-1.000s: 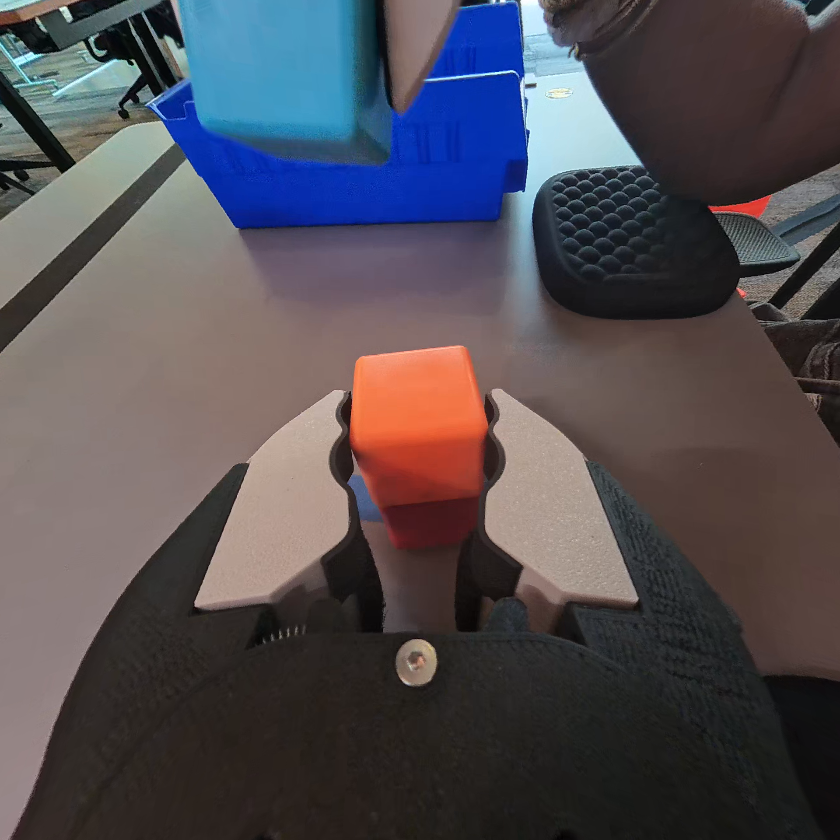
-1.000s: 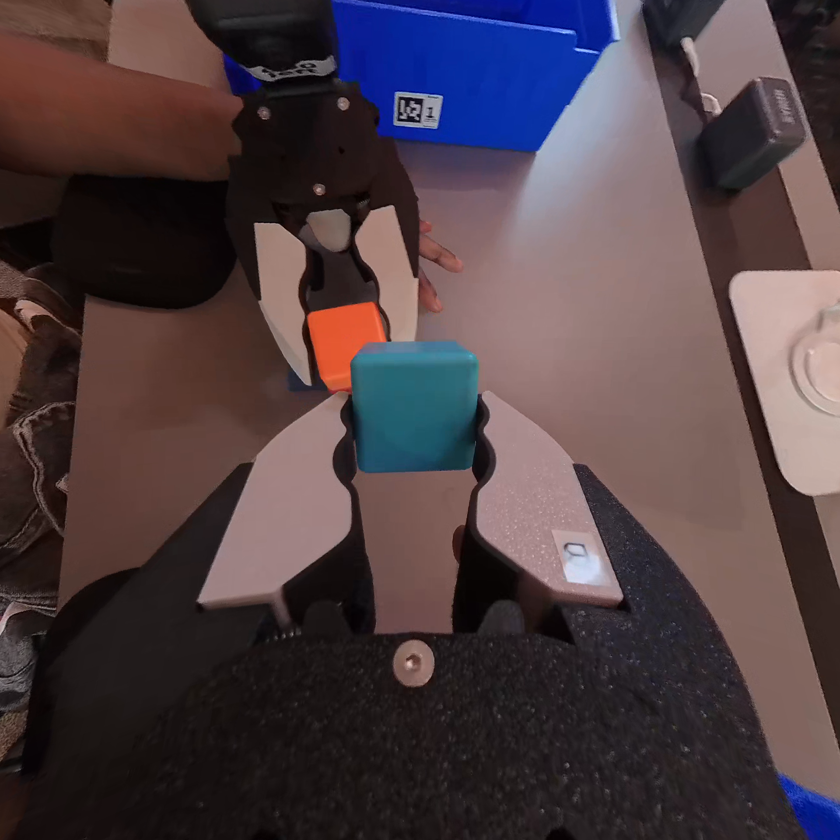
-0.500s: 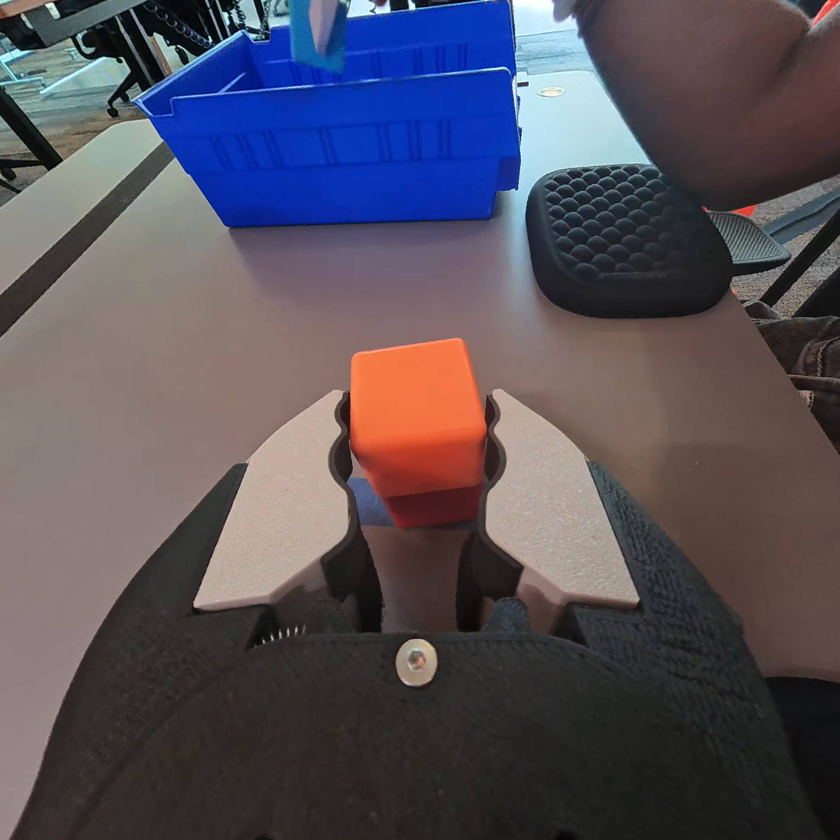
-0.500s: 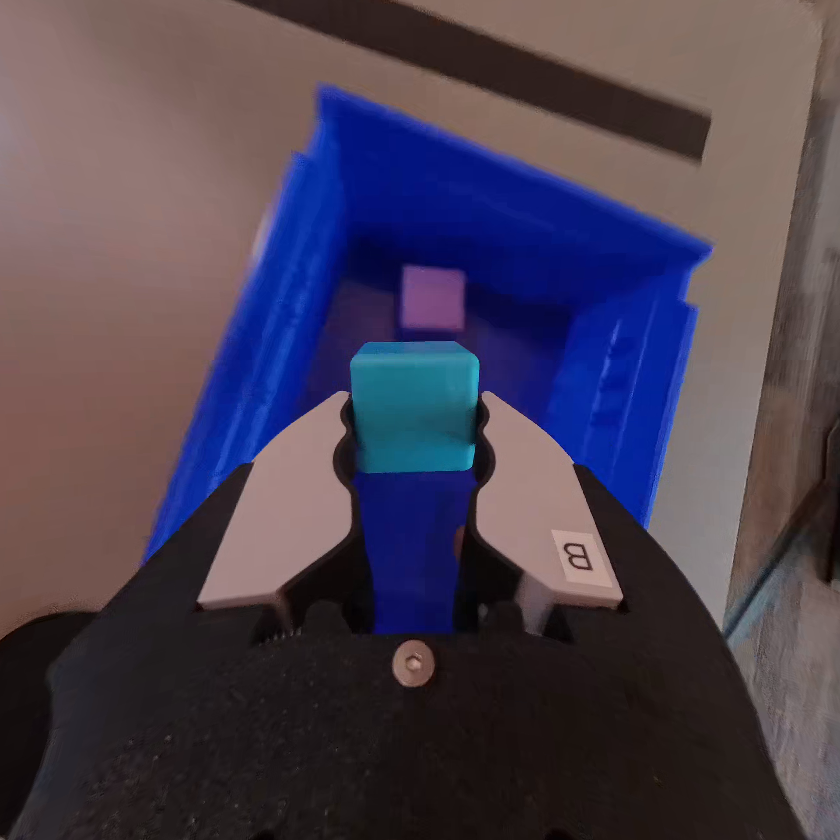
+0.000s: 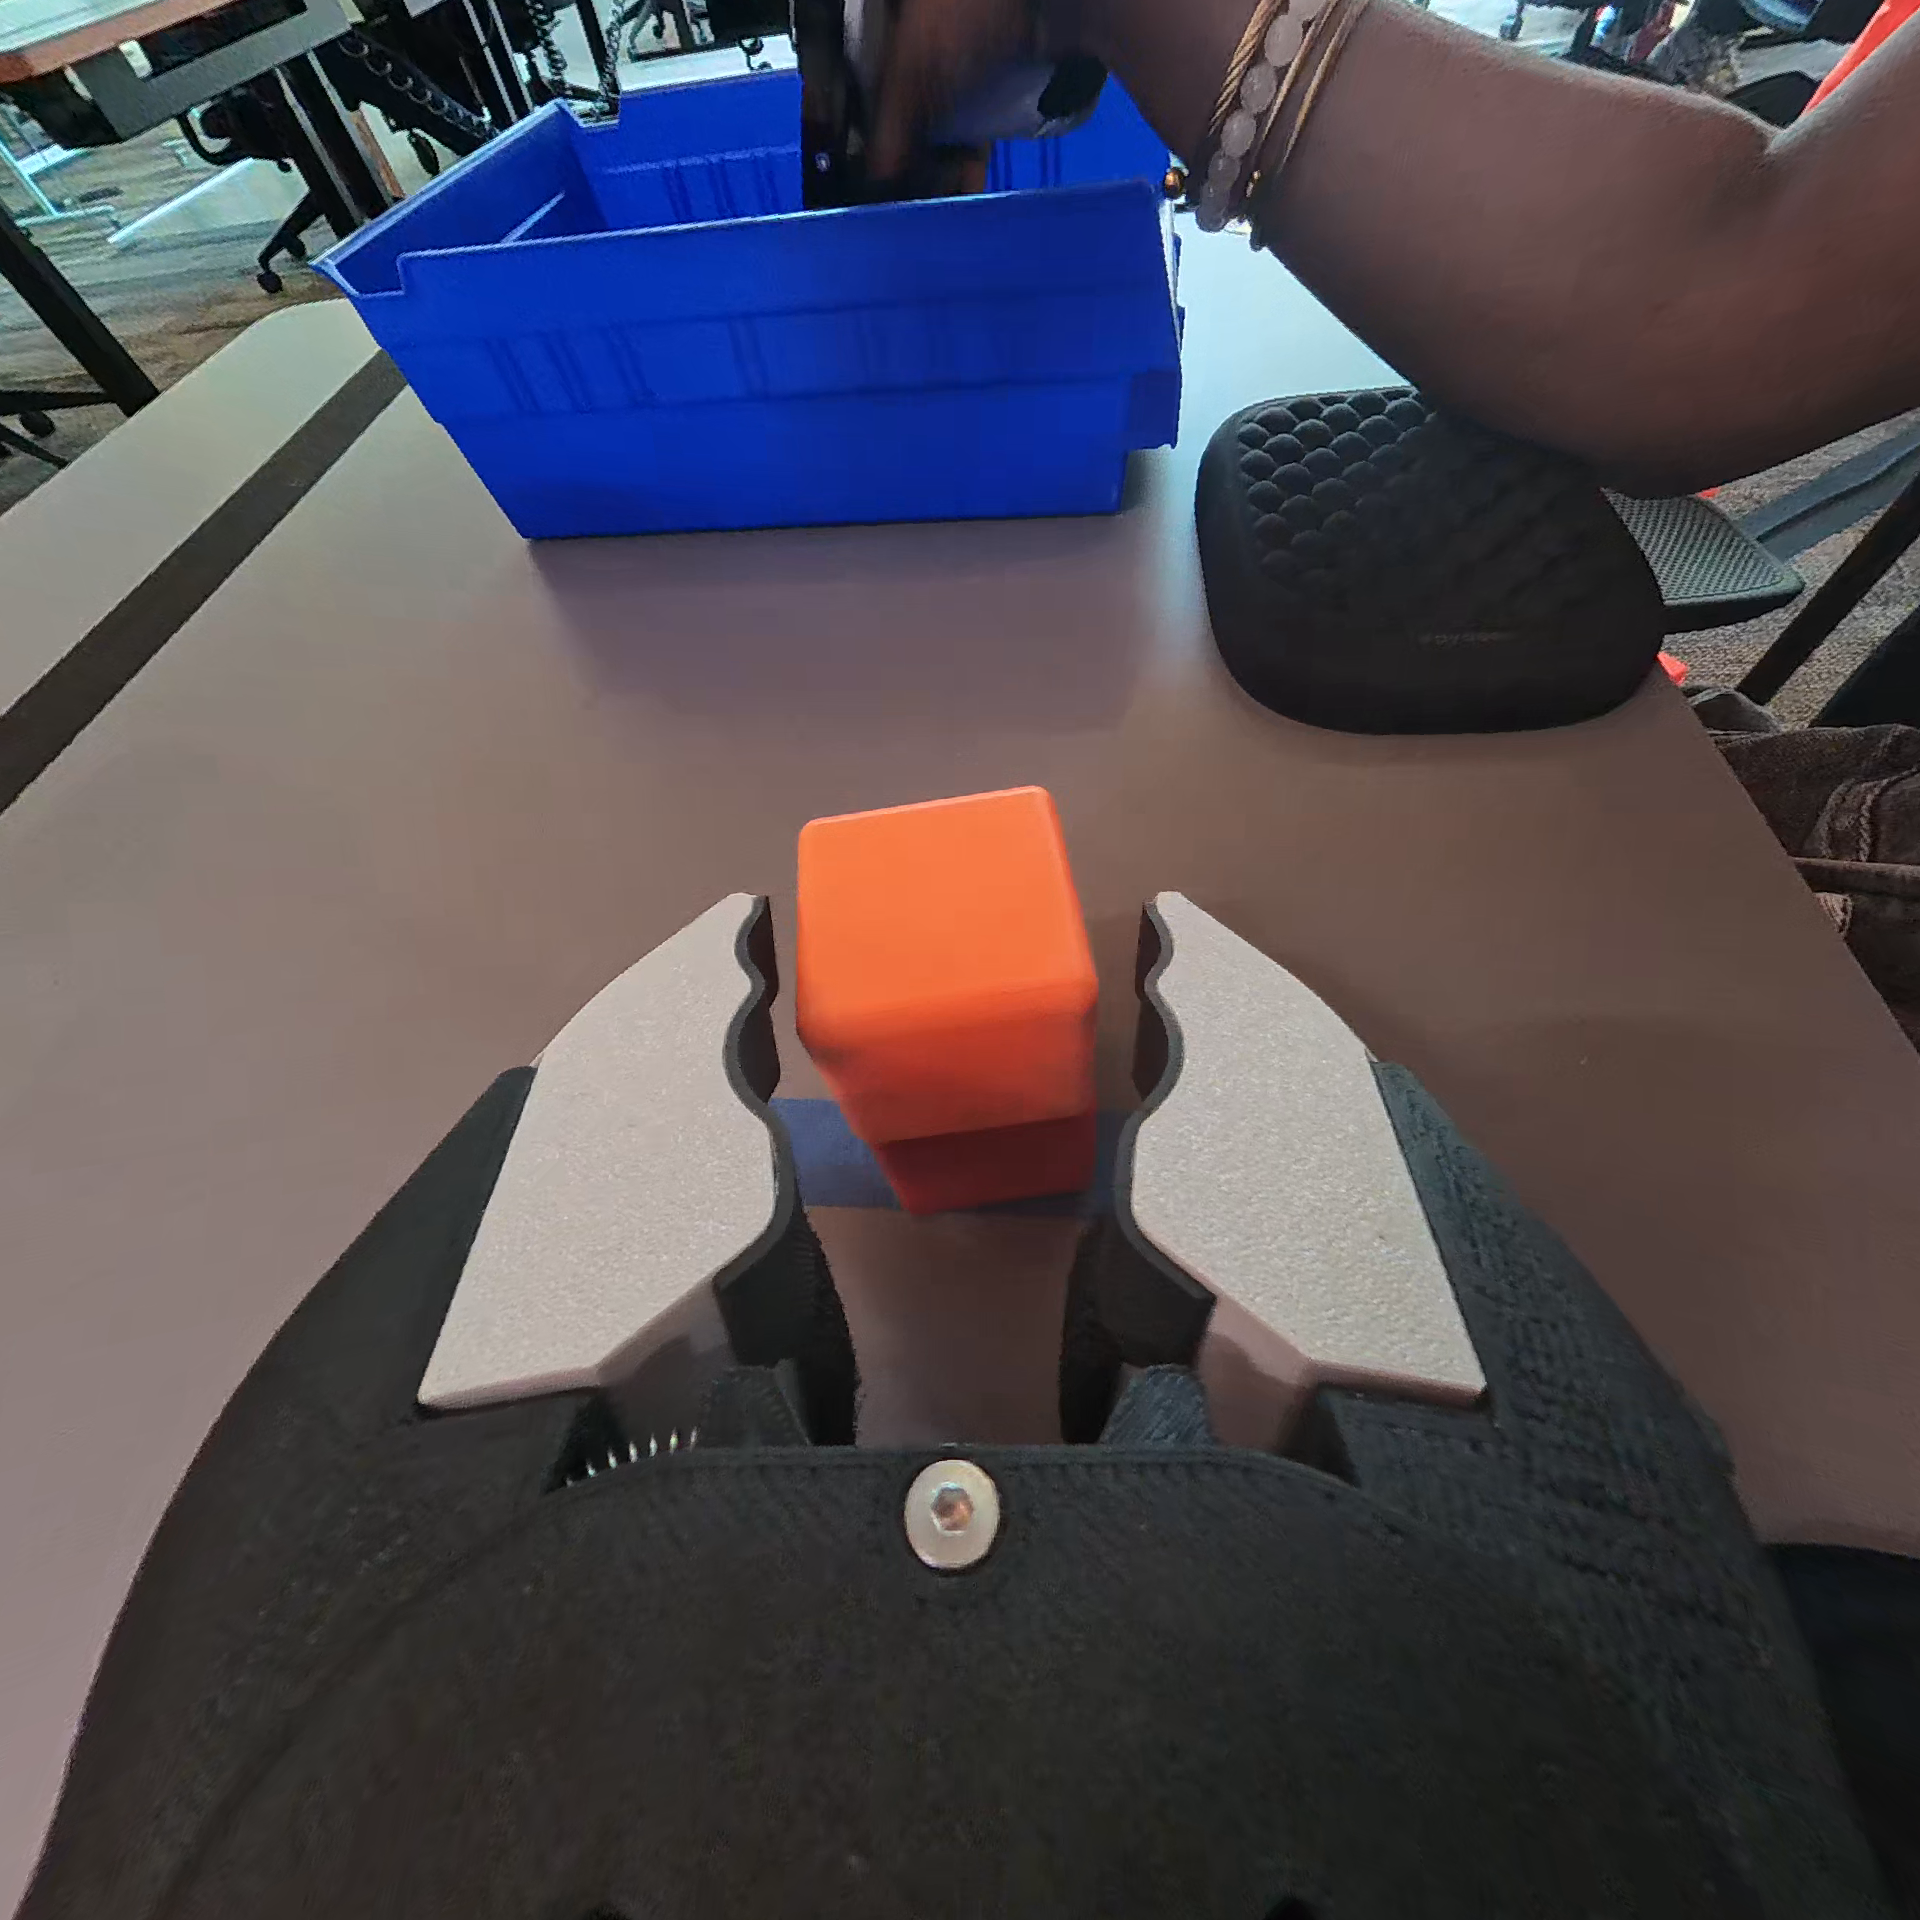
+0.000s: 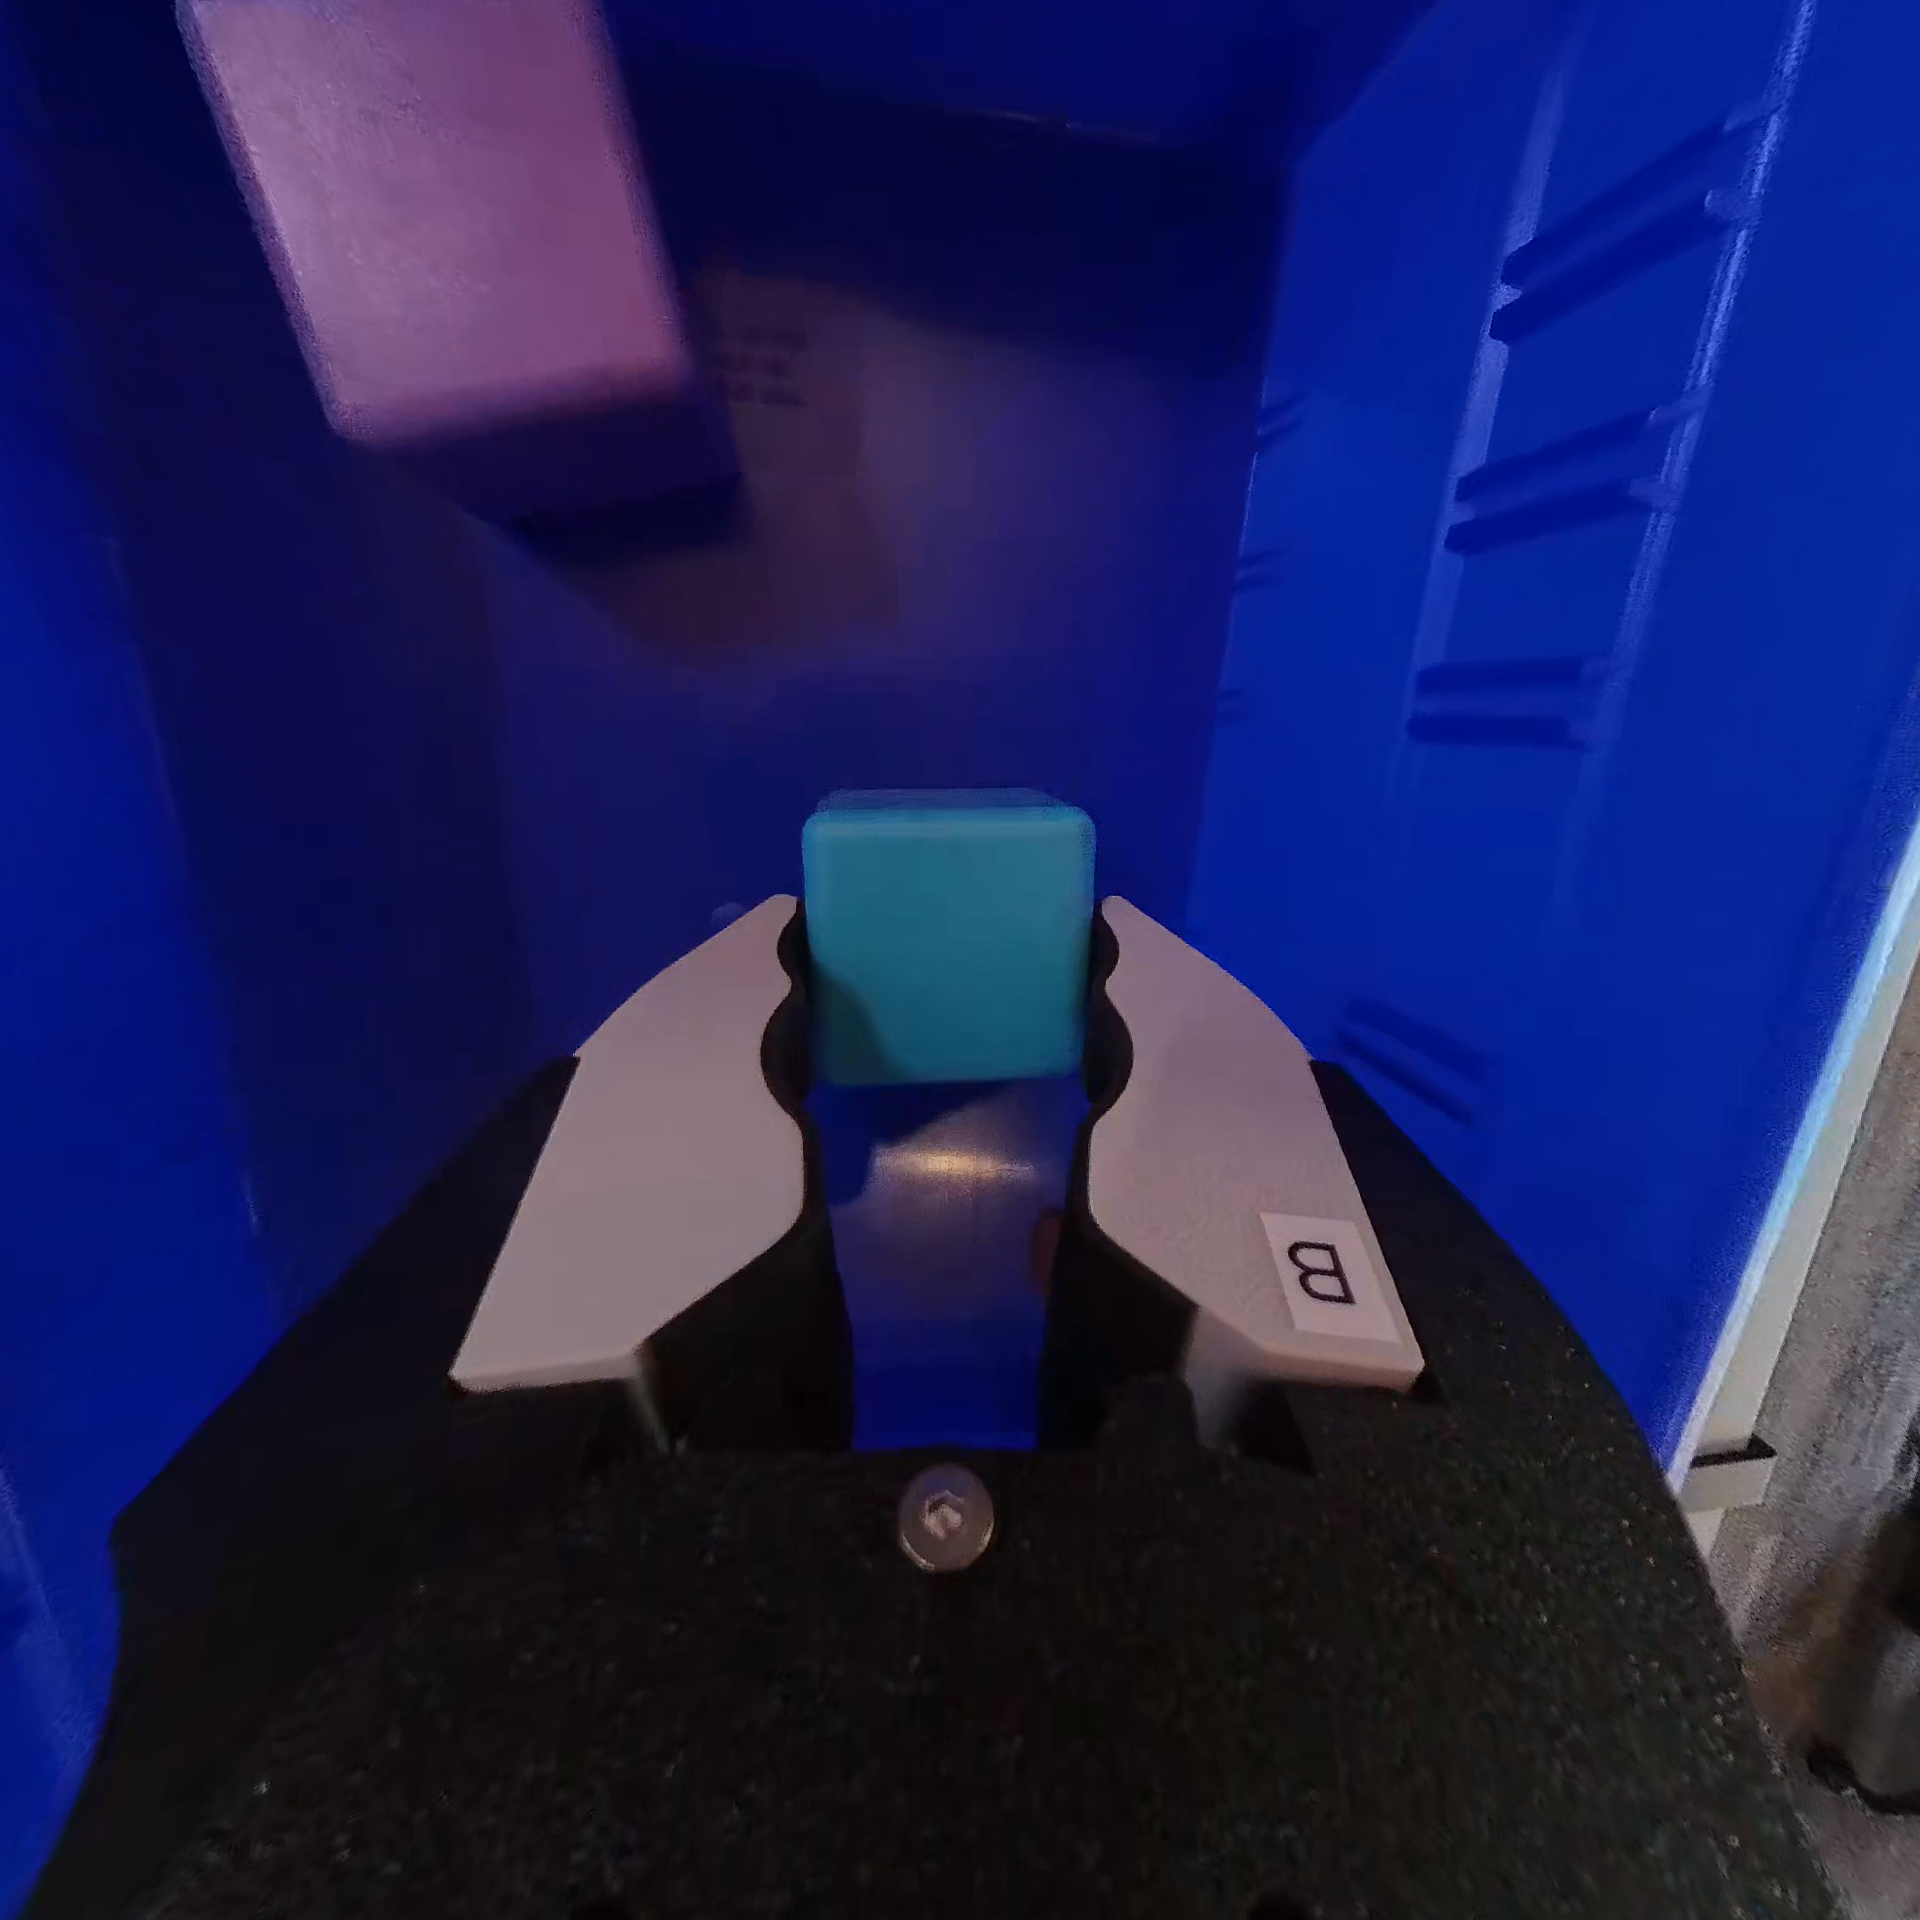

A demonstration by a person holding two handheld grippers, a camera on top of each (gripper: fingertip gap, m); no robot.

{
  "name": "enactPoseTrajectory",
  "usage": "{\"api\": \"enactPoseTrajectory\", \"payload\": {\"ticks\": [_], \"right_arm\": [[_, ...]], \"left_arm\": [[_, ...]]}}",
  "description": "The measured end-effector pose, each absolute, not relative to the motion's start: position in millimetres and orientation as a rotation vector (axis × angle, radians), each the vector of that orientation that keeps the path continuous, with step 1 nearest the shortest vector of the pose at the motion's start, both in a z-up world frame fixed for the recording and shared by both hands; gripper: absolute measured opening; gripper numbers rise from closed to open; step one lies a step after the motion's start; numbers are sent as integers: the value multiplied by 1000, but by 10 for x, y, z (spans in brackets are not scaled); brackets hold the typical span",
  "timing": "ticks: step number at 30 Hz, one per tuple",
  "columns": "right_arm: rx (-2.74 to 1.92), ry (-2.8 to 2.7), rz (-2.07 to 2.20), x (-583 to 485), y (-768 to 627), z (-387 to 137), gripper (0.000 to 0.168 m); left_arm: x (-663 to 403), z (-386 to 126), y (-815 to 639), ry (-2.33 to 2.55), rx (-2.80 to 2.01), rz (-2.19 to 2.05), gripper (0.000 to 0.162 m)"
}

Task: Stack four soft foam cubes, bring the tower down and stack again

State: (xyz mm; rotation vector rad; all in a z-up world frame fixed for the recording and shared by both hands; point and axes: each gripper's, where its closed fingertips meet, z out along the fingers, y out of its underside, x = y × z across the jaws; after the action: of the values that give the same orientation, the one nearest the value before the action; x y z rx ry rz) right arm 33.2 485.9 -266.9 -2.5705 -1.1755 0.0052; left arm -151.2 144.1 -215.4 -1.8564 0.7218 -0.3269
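Left wrist view: the left gripper [image 5: 951, 997] sits low at centre frame with its fingers [image 5: 644, 1132] spread, a narrow gap showing on each side of the orange cube [image 5: 940, 956] between them. The orange cube rests on a red cube [image 5: 987, 1164], which stands on a blue patch [image 5: 831, 1148] on the tabletop [image 5: 416, 779]. A blue bin [image 5: 790, 364] stands in the upper centre; a black textured pad [image 5: 1413, 561] lies at right. A bare forearm [image 5: 1558, 239] with bracelets [image 5: 1247, 114] reaches from the upper right down into the bin.

Right wrist view: the right gripper [image 6: 948, 966] points down inside the blue bin [image 6: 1558, 623], its fingers [image 6: 1205, 1122] pinching a teal cube [image 6: 948, 935] at centre frame. A purple cube [image 6: 436, 218], blurred, lies on the bin floor in the upper left.
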Motion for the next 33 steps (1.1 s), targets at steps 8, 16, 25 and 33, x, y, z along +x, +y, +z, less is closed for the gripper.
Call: {"api": "enactPoseTrajectory", "payload": {"ticks": [8, 16, 25, 33], "right_arm": [[-2492, -1157, 101, 235, 4871, -2535, 63], [-2039, -1190, 326, -272, 4603, -1503, 79], [-1179, -2091, 913, -1247, 2302, -928, 88], [-921, -2657, 724, -1538, 1545, -1804, 89]], "left_arm": [[-1514, -2170, 1445, 717, -1863, -340, 74], [-1534, -2222, 1463, 701, -1879, -351, 79], [-1582, -2260, 1441, 680, -1920, -371, 95], [-1637, -2310, 1421, 672, -1948, -382, 95]]}}
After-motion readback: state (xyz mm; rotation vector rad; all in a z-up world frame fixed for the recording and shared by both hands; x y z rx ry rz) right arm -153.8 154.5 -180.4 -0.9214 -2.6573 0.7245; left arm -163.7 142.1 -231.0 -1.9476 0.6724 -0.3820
